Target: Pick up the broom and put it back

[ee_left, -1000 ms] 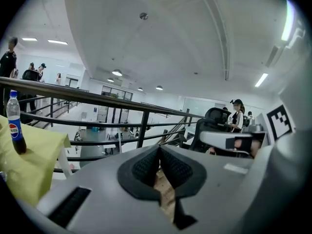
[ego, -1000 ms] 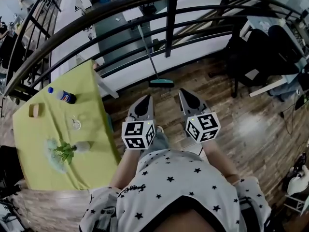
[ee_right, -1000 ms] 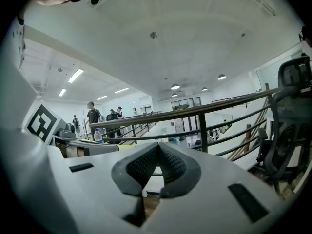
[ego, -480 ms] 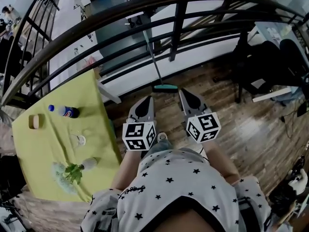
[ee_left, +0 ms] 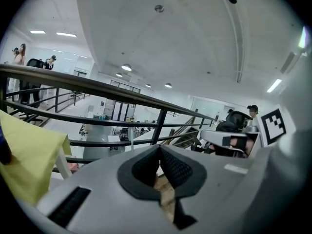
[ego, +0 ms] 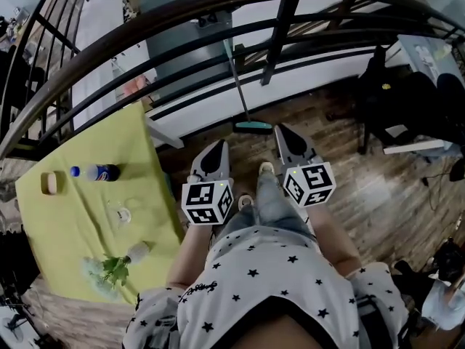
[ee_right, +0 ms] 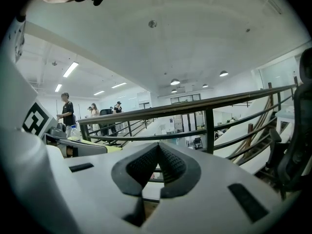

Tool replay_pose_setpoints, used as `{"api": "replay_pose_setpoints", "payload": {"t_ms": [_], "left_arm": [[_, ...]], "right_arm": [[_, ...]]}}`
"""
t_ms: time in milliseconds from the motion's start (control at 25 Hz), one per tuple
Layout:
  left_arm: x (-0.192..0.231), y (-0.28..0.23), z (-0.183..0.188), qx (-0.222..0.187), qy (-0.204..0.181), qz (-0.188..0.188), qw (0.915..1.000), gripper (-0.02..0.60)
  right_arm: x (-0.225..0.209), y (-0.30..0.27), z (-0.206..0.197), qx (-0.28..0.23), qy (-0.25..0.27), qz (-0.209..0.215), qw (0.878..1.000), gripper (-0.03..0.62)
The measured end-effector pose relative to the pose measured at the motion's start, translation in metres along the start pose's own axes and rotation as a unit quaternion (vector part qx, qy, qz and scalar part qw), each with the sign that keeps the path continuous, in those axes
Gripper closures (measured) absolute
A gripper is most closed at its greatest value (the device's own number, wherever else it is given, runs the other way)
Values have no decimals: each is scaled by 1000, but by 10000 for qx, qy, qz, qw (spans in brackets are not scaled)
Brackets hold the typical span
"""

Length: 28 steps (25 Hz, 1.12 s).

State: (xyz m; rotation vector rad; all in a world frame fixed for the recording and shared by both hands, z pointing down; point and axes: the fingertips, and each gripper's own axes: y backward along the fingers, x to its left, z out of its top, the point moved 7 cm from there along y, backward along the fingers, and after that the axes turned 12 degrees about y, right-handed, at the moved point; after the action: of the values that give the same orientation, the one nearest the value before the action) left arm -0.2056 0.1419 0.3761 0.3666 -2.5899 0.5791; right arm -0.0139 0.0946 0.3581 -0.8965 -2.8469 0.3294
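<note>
Leaning near upright at the floor (ego: 349,187) edge by the railing (ego: 276,42): broom (ego: 239,89), head down, handle rising and tilting left. Handle top lost among the rails; in front of them or behind, unclear. Near its head, left gripper (ego: 219,145) and right gripper (ego: 280,128), jaws together on both, gripping nothing.

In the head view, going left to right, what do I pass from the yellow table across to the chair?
tan ring-shaped roll → clear plastic bottle with a blue cap → left gripper → long-handled broom with a teal head → right gripper → black office chair
</note>
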Motion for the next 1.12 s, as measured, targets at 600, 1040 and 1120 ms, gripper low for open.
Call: {"api": "replay_pose_setpoints", "payload": {"t_ms": [600, 1040, 1120], "left_arm": [[56, -82, 6, -19, 278, 592, 9979, 571], [85, -159, 8, 212, 353, 882, 9953, 571], [93, -170, 7, 227, 398, 944, 9945, 571]], "right_arm": [[-52, -121, -25, 168, 326, 374, 9986, 600], [-85, -234, -55, 386, 394, 777, 9955, 600], [-88, -253, -63, 439, 416, 855, 9945, 600]]}}
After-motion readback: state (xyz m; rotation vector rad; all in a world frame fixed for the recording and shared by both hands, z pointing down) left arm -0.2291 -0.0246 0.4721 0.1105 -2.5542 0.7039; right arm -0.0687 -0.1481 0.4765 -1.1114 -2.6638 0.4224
